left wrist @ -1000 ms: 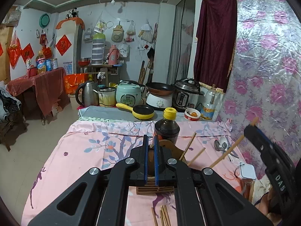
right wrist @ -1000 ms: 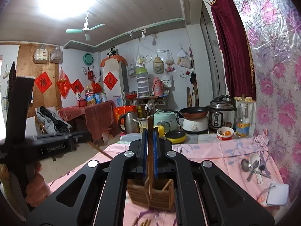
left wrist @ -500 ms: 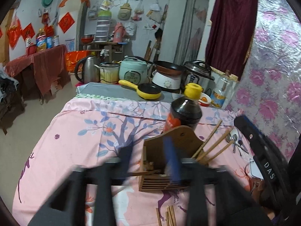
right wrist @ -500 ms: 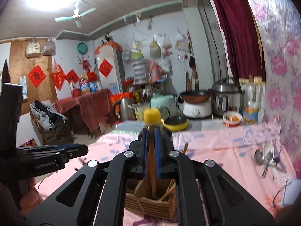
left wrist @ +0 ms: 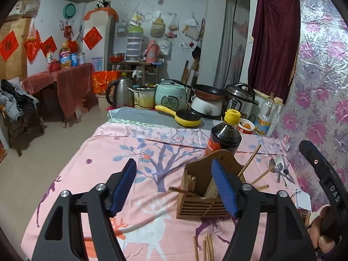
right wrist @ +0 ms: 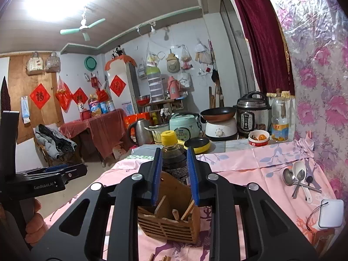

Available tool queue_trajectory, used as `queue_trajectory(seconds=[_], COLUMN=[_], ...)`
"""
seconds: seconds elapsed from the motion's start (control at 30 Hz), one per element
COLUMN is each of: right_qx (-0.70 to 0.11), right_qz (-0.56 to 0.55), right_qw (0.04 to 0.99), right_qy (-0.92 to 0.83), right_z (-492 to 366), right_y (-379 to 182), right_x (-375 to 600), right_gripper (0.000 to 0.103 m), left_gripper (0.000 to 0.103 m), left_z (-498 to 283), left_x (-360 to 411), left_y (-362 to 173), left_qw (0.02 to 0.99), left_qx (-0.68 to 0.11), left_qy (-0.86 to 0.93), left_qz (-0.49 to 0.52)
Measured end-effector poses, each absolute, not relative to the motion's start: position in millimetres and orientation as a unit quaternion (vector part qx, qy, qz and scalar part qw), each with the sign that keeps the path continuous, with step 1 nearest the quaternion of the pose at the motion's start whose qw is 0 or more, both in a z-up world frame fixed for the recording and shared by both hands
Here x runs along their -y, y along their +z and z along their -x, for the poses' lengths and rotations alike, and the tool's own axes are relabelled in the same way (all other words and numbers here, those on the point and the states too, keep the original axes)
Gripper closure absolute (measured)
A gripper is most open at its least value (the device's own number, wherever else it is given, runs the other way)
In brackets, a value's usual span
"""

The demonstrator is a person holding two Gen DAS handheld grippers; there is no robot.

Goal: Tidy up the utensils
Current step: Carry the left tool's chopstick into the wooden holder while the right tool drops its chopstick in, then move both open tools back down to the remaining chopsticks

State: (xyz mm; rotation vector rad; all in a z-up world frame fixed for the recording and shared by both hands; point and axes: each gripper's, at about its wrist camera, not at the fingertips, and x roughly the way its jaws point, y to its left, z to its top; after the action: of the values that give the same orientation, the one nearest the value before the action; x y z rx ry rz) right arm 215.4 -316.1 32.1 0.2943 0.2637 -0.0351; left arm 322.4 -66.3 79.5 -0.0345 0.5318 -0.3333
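A slatted wooden utensil holder (left wrist: pixel 195 204) (right wrist: pixel 167 226) stands on the pink tablecloth with several chopsticks (left wrist: pixel 250 165) (right wrist: pixel 187 209) leaning in it. My left gripper (left wrist: pixel 174 184) hangs just in front of the holder, jaws wide and still opening, nothing between them. My right gripper (right wrist: pixel 175 174) sits right above the holder, jaws a little apart and opening, pads touching nothing. More chopsticks (left wrist: pixel 206 248) lie loose on the cloth in front of the holder. Metal and white spoons (left wrist: pixel 280 169) (right wrist: pixel 298 178) lie to the right.
A dark sauce bottle with a yellow cap (left wrist: pixel 225 134) (right wrist: pixel 174 156) stands right behind the holder. A small white box (right wrist: pixel 330 213) lies at the right edge. Pots, cookers, a yellow pan (left wrist: pixel 187 118) and a kettle crowd the far end. A floral wall runs along the right.
Both grippers were shut a second ago and have opened. The chopstick that the right gripper held upright is out of its pads and in the holder. Both hands have sunk towards the holder.
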Motion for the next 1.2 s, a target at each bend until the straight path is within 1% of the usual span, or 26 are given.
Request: queue_trajectory(seconds=[0.13,0.37,0.6,0.67,0.73,0.8,0.87,0.93,1.07,1.2], right_qx=[-0.124,-0.113,-0.112,-0.110,-0.108,-0.107,-0.103,-0.099,-0.090,-0.086], right_qz=[-0.148,-0.153,-0.158,-0.159,-0.164,-0.168,-0.171,-0.172,-0.173,-0.176], right_qw=[0.981,0.982,0.981,0.981,0.981,0.980,0.980,0.980,0.981,0.981], right_qy=[-0.016,-0.014,-0.009,-0.009,-0.006,-0.004,-0.005,-0.006,-0.005,-0.003], right_z=[-193.4,-154.4,-117.2,-107.1,-96.8,-88.4,-78.2,-68.2,-45.2,-23.7], right_y=[38.4,43.7,40.6,39.1,37.9,37.0,36.7,36.6,35.6,31.7], right_x=[311.4,303.5,293.0,289.6,287.1,285.1,283.0,280.1,273.2,266.5], right_gripper=[0.071,0.070,0.066,0.066,0.062,0.062,0.058,0.052,0.050,0.045], left_gripper=[0.030,0.026,0.025,0.022,0.020,0.019,0.018,0.015,0.013,0.012], left_z=[-301.3,-264.7,-228.4,-218.4,-206.2,-194.2,-181.0,-167.8,-143.4,-122.0], left_x=[56.4,44.3,36.2,33.9,30.6,28.2,25.5,24.8,21.9,18.9], left_y=[82.4,79.5,67.2,62.9,57.8,55.6,52.8,50.6,48.9,46.0], left_qw=[0.954,0.956,0.957,0.959,0.960,0.962,0.965,0.967,0.972,0.974], left_qx=[-0.256,-0.252,-0.251,-0.248,-0.246,-0.242,-0.235,-0.226,-0.209,-0.201], left_qy=[-0.156,-0.150,-0.142,-0.135,-0.131,-0.125,-0.119,-0.114,-0.107,-0.108], left_qz=[0.018,0.022,0.019,0.017,0.017,0.014,0.010,0.008,0.002,0.000])
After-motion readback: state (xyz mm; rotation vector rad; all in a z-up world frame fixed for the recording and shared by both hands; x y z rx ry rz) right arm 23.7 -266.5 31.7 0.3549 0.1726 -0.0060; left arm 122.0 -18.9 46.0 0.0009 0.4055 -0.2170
